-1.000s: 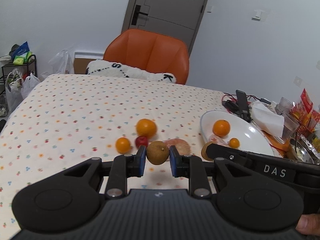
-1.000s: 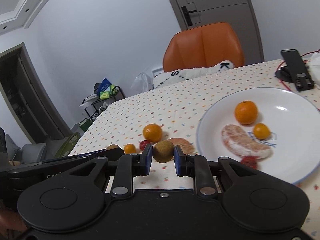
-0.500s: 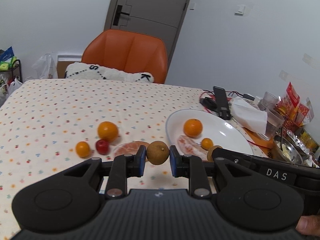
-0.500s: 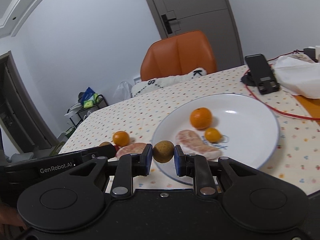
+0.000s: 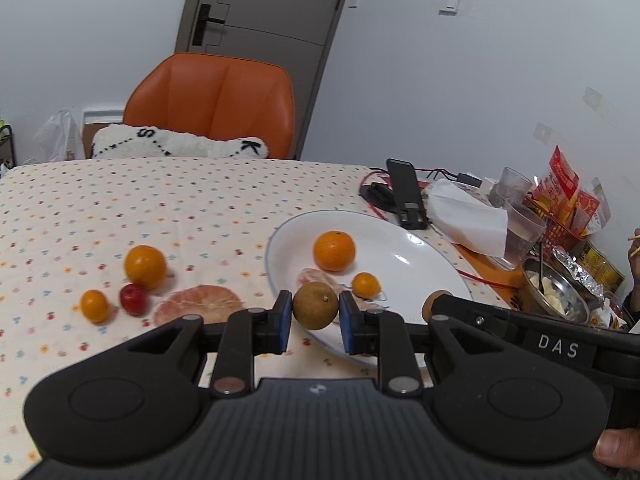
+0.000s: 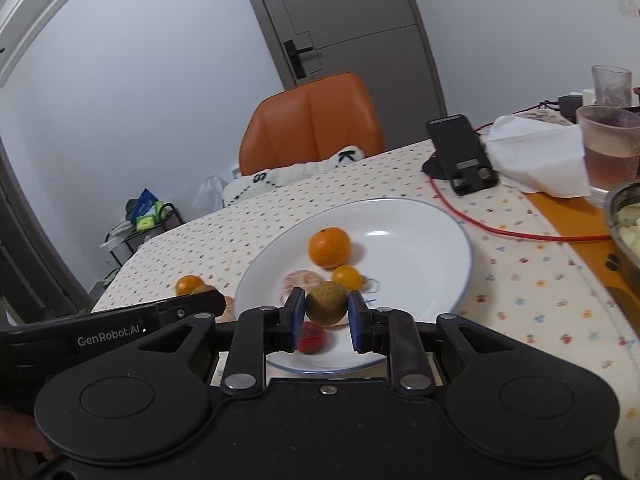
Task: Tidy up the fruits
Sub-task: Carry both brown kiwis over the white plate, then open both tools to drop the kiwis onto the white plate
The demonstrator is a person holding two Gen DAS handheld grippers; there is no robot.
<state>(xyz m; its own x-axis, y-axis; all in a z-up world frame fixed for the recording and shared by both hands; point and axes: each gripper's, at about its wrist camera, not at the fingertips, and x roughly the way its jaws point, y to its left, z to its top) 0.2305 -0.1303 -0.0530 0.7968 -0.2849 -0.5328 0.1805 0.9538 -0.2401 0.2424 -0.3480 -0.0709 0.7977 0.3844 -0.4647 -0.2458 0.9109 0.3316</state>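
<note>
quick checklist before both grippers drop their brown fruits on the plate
1. Left gripper grip: ok, pads clamp a brown fruit on both sides.
2. Right gripper grip: ok, it is shut on its own brown fruit.
3. Right gripper over the white plate: ok, plate lies right beneath.
4. Left gripper over the plate: cannot tell, it sits near the rim.
5. Free space on the plate: ok, the far right half is bare; the orange, small orange, peeled segment and red fruit crowd the near left.
6. Grippers apart: ok, no contact visible.
</note>
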